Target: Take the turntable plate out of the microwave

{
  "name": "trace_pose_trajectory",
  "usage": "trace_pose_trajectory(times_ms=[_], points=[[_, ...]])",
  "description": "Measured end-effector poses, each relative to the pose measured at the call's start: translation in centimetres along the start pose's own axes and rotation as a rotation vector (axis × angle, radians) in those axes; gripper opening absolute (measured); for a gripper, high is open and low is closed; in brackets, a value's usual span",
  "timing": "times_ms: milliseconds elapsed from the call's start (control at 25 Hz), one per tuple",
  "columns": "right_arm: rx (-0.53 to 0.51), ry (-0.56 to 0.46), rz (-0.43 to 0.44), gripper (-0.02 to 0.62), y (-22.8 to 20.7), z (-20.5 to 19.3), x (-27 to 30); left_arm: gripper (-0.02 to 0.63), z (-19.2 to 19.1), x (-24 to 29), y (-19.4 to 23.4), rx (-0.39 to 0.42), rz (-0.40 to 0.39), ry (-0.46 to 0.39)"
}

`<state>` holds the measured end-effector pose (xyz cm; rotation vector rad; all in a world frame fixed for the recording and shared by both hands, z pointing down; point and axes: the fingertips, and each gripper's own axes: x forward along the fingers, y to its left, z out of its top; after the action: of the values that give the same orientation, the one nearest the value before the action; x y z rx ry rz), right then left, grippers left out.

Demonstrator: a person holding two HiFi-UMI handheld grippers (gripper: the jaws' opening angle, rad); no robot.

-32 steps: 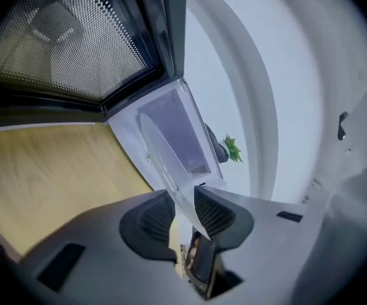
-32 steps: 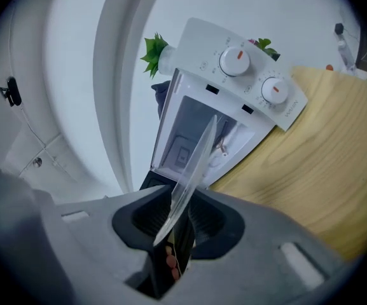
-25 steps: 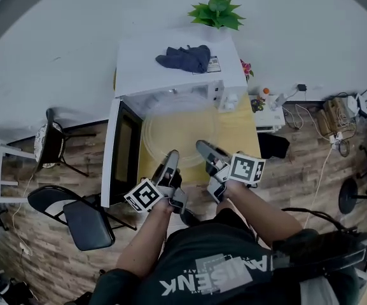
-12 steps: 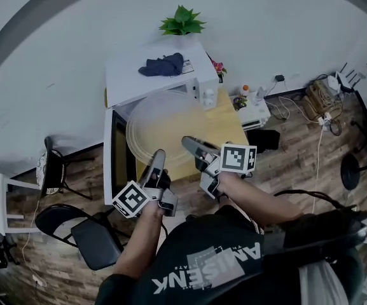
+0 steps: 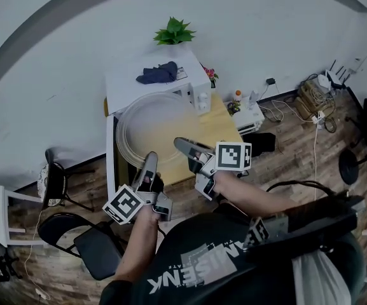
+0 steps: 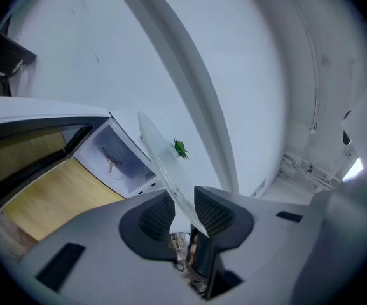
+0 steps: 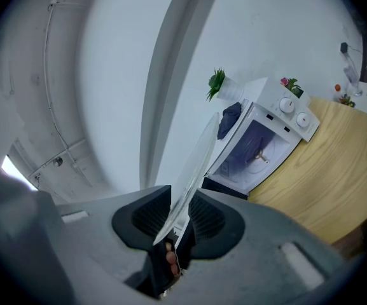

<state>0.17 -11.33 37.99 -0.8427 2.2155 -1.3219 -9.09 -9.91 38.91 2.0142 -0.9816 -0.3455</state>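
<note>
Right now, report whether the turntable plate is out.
Out: the turntable plate is held outside the microwave, whose cavity shows only the spindle.

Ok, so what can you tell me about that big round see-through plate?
The plate is a big, round, clear disc that looks like glass, with a raised rim. The yellow table shows through it. It looks whole and has nothing on it. It is out of the microwave, up in the air in front of it and lying about flat. Only two things touch it: the left gripper and the right gripper each pinch its near edge.
</note>
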Motion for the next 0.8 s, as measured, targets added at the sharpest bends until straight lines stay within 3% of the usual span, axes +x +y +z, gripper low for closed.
trace_pose_trajectory(times_ms=[120, 200, 280, 400, 560, 800], points=[[0.002, -0.008, 0.014, 0.091, 0.7, -0.1, -0.3, 0.097, 0.5, -0.8, 0.0, 0.082, 0.043, 0.005], [-0.003, -0.011, 0.019, 0.089, 1.1, -0.2, -0.4, 0.097, 0.5, -1.1, -0.2, 0.088, 0.042, 0.002], [-0.006, -0.012, 0.000, 0.089, 0.9, -0.3, -0.6, 0.097, 0.2, -1.0, -0.8, 0.025, 0.002, -0.010], [-0.002, -0.011, -0.025, 0.091, 0.5, -0.5, -0.8, 0.097, -0.6, -0.3, -2.4, -0.161, -0.096, -0.030], [0.009, -0.022, 0.019, 0.091, 1.1, -0.3, -0.5, 0.097, -0.1, -0.5, -1.4, -0.035, -0.036, -0.007], [-0.001, -0.018, 0.025, 0.091, 1.0, 0.5, -0.5, 0.097, 0.4, -0.3, -1.1, 0.043, 0.006, 0.002]])
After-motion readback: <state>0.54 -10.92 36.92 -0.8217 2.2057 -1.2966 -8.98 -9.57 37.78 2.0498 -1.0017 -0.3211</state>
